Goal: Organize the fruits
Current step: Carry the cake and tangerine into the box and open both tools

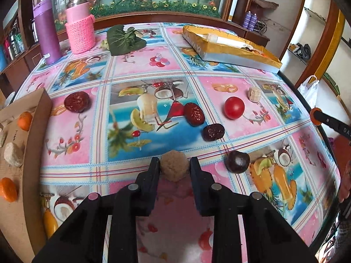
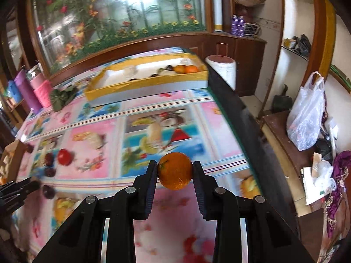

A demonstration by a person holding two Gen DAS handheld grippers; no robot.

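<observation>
Tan ball (image 1: pixel 174 166) between fingers (image 1: pixel 153 171), dark plum (image 1: pixel 238 161) beside

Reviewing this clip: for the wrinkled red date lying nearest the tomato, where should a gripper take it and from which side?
Grip the red date across its narrow middle, coming down from above. It lies flat on the tablecloth, elongated and slanted, so the fingers should straddle its short width, turned to match its slant. There is open cloth on both long sides; the darker date sits just off its lower end, so avoid closing lengthwise.
</observation>
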